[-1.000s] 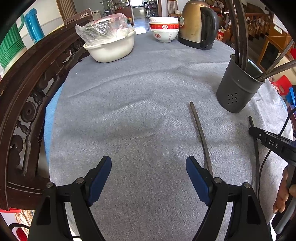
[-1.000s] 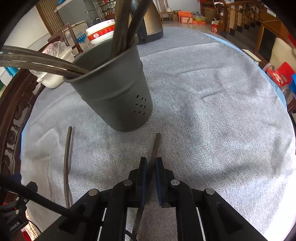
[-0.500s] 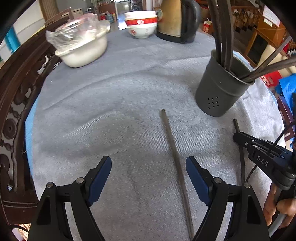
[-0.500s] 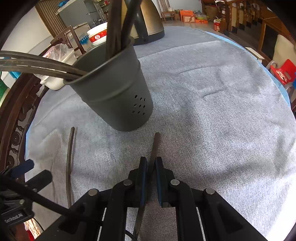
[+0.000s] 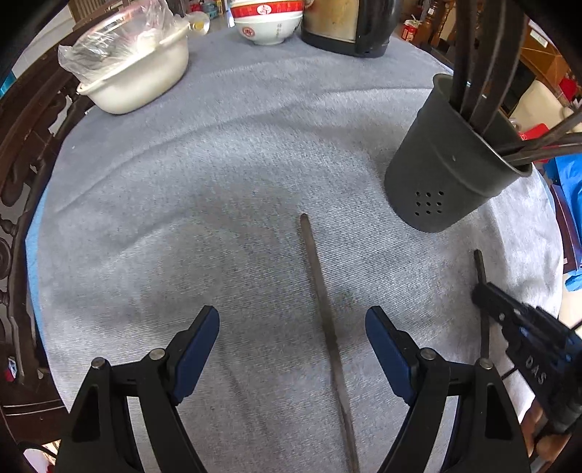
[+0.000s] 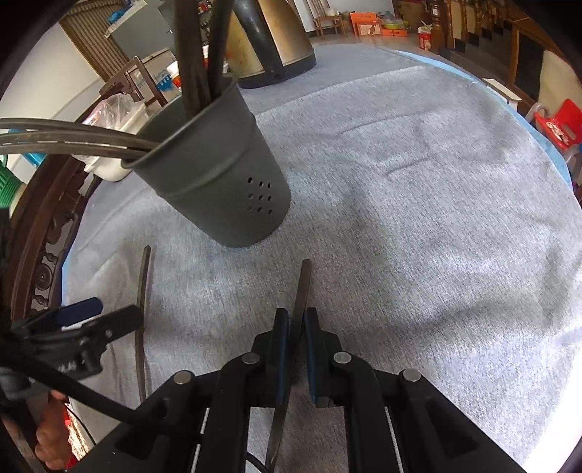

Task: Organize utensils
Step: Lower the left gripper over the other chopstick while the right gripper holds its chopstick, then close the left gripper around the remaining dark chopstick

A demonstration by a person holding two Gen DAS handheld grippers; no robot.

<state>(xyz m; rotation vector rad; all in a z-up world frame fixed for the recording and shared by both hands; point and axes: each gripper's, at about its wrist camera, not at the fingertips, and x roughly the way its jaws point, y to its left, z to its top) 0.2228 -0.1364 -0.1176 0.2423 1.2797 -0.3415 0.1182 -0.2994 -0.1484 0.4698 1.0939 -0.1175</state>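
Big round table with a grey cloth (image 5: 225, 152) takes up most of both views. At the far edge there's a brass-coloured kettle (image 6: 269, 40), a white basin (image 5: 142, 78) with a plastic bag in it, and a red-and-white bowl (image 5: 268, 20). On the right side of the left wrist view stands the dark grey utensil holder (image 5: 451, 171), upright, already stuffed with long dark utensils sticking out the top.

The left gripper (image 5: 293, 345) is spread wide with nothing in it, hovering over a long thin dark utensil (image 5: 322, 302) lying flat on the cloth between its blue pads.

The right gripper (image 6: 296, 349) is pinched nearly closed on a second thin utensil (image 6: 302, 291), just in front of the holder, tip pointing toward it.
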